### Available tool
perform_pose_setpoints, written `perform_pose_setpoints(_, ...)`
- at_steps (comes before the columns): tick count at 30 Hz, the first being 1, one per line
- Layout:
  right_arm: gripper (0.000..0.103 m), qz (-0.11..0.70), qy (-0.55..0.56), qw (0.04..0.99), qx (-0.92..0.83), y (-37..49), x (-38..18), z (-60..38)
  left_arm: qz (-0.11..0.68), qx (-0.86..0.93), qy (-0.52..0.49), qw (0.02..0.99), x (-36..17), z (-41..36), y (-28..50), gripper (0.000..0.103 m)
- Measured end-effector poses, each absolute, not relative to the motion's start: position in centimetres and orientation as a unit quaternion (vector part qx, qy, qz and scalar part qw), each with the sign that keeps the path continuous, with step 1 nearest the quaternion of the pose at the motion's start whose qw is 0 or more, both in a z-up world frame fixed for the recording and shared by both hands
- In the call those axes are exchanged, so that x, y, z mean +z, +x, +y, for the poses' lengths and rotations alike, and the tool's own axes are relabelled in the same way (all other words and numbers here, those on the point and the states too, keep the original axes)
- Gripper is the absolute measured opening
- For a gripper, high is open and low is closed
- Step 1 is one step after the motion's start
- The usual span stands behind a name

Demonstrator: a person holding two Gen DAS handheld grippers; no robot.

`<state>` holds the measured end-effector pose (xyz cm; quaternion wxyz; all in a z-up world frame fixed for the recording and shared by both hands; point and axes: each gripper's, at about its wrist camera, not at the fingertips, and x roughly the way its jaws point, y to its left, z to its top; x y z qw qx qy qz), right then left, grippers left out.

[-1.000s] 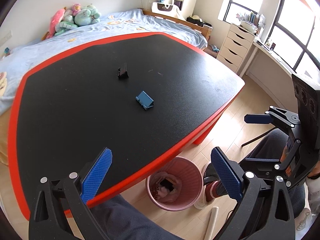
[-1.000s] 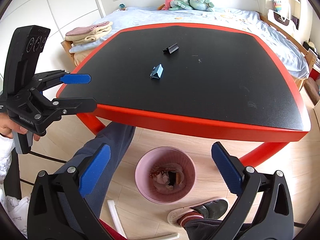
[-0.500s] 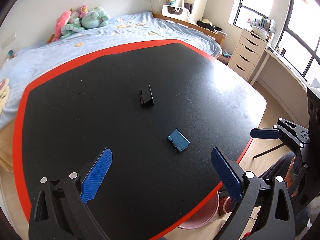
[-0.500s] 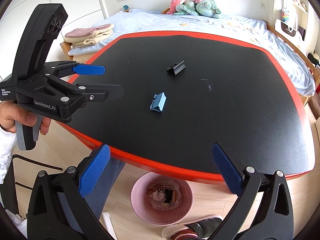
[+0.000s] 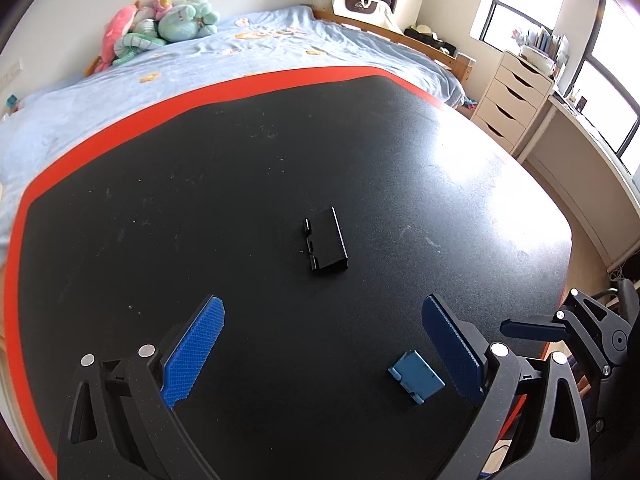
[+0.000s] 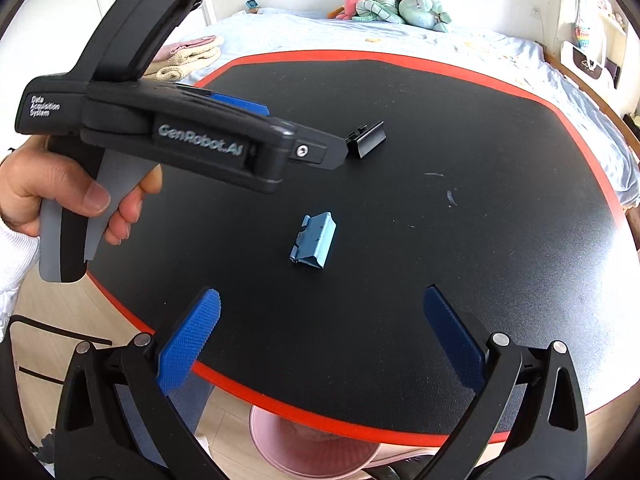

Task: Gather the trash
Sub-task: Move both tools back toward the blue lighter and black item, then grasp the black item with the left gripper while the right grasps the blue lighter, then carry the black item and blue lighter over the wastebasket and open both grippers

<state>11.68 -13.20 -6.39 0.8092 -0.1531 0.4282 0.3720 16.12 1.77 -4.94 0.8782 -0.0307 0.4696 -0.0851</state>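
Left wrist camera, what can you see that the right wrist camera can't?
Only the left wrist view shows the white drawers and the windows. Only the right wrist view shows the pink bin under the table edge, the folded towels, and the hand holding the left tool. Both show the black clip, the blue clip, the red-rimmed table, the bed and the plush toys.
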Motion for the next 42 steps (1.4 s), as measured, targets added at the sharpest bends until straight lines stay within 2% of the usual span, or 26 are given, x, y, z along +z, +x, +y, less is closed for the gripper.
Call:
perform_pose_setpoints(6, 0.098, 0.413, -0.161, 0.814, 0.374, 12.4, -6.6, -12.0, 0.48, -0.073, -0.026, 0.874, -5.7, 1.7, 18.6, 0.095)
perform_pose_setpoints(7, 0.096, 0.411, -0.162, 0.814, 0.376, 12.5, -6.6, -11.8, 0.48, -0.073, -0.026, 0.874, -5.7, 1.7, 18.8, 0.095)
perform_pose_setpoints(9, 0.08, 0.411, -0.168, 0.815, 0.373, 12.6, -6.9, -11.3, 0.481, -0.073, -0.025, 0.873, -5.8, 1.4, 19.2, 0.095)
perform_pose_setpoints(11, 0.076, 0.41, -0.167, 0.815, 0.373, 12.7, -7.0, -11.0, 0.479, -0.074, -0.026, 0.874, -5.8, 1.2, 19.5, 0.095)
perform_pose_setpoints(12, 0.07, 0.408, -0.168, 0.816, 0.373, 12.7, -7.1, -10.9, 0.478, -0.076, -0.026, 0.875, -5.9, 1.1, 19.5, 0.092)
perform_pose_setpoints(14, 0.061, 0.406, -0.175, 0.817, 0.371, 12.6, -7.2, -10.7, 0.483, -0.075, -0.023, 0.872, -6.1, 0.9, 19.7, 0.074)
perform_pose_setpoints(15, 0.054, 0.406, -0.176, 0.816, 0.371, 12.6, -7.4, -10.6, 0.486, -0.076, -0.022, 0.87, -6.3, 0.8, 19.9, 0.071)
perform_pose_setpoints(17, 0.048, 0.4, -0.18, 0.818, 0.371, 12.5, -7.3, -10.6, 0.487, -0.073, -0.014, 0.87, -6.4, 0.6, 19.9, 0.057)
perform_pose_setpoints(18, 0.042, 0.4, -0.18, 0.818, 0.372, 12.5, -7.3, -10.6, 0.486, -0.073, -0.011, 0.871, -6.4, 0.5, 19.8, 0.053)
perform_pose_setpoints(20, 0.027, 0.398, -0.181, 0.819, 0.372, 12.4, -7.3, -10.6, 0.486, -0.072, -0.009, 0.871, -6.3, 0.5, 19.8, 0.034)
perform_pose_setpoints(21, 0.021, 0.397, -0.183, 0.819, 0.372, 12.3, -7.2, -10.6, 0.486, -0.072, -0.007, 0.871, -6.2, 0.5, 19.8, 0.028)
perform_pose_setpoints(22, 0.021, 0.396, -0.184, 0.819, 0.372, 12.3, -7.2, -10.6, 0.487, -0.072, -0.005, 0.871, -6.2, 0.5, 19.9, 0.025)
perform_pose_setpoints(42, 0.019, 0.394, -0.162, 0.826, 0.369, 12.6, -4.4, -13.2, 0.466, -0.075, 0.008, 0.881, -3.5, 0.0, 16.7, 0.023)
